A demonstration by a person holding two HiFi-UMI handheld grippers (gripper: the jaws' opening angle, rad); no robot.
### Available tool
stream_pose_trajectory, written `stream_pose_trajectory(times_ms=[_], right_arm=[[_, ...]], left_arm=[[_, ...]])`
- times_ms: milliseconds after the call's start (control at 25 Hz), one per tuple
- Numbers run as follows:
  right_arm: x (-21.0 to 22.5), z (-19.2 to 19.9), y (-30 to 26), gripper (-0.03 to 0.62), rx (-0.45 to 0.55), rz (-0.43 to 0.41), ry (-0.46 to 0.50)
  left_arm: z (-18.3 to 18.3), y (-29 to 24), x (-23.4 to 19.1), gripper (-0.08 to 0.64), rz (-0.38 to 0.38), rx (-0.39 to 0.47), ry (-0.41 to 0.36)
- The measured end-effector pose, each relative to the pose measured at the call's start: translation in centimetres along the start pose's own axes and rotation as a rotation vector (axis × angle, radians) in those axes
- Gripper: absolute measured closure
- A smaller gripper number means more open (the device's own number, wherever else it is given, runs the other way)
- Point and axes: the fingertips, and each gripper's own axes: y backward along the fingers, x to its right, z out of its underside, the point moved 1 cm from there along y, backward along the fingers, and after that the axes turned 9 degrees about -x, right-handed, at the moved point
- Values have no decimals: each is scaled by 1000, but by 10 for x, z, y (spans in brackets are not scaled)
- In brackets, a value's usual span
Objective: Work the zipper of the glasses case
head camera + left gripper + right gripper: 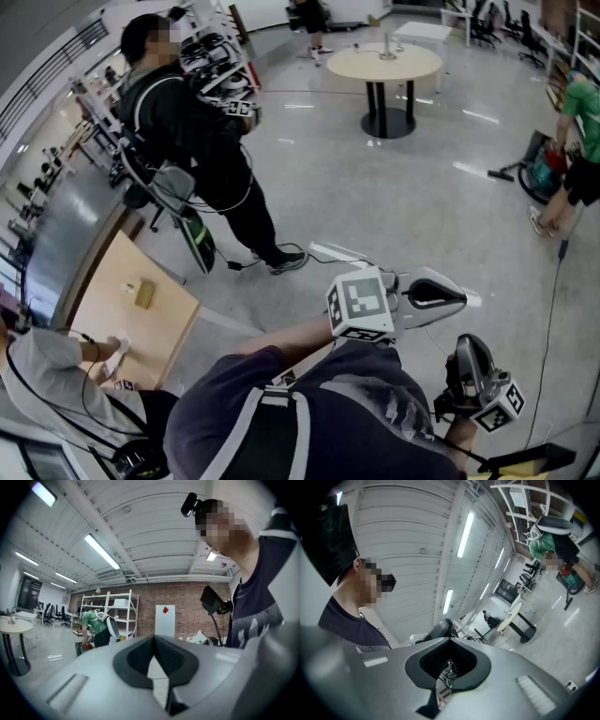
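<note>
Raised just before the wearer's chest (366, 403), left gripper (153, 638) and right gripper (450, 641) are both closed tight and empty; the case seems out of view, direction unknowable.

- Bright, even indoor light comes from long ceiling lights (101, 551).
- Pale glare streaks lie on the polished floor (412, 197).
- Every view bulges and darkens toward its corners.
- The nearest foreground looks soft in both gripper views.
</note>
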Motion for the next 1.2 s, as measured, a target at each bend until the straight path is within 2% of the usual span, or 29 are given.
stream_pose_trajectory(times_ms=[160, 240, 440, 600, 760, 920, 1080, 1200], right_arm=[[58, -25, -27, 591, 20, -40, 55], [87, -32, -16, 591, 48, -5, 61], [130, -43, 43, 591, 163, 199, 58], [155, -59, 74, 591, 230, 337, 54], [182, -75, 110, 591, 334, 580, 54], [200, -86, 133, 591, 392, 723, 50], [215, -94, 161, 591, 465, 862, 17], [213, -85, 190, 591, 566, 1001, -26]], left_arm=[[7, -16, -64, 560, -55, -8, -59], [13, -42, -82, 560, -30, -15, -83], [28, -121, -95, 560, 173, -17, -75], [25, -170, -107, 560, 300, -14, -67], [24, -236, -115, 560, 540, -12, -57], [24, -280, -119, 560, 686, -11, -53], [30, -326, -119, 560, 827, -49, -47], [40, -359, -98, 560, 981, -98, -54]])
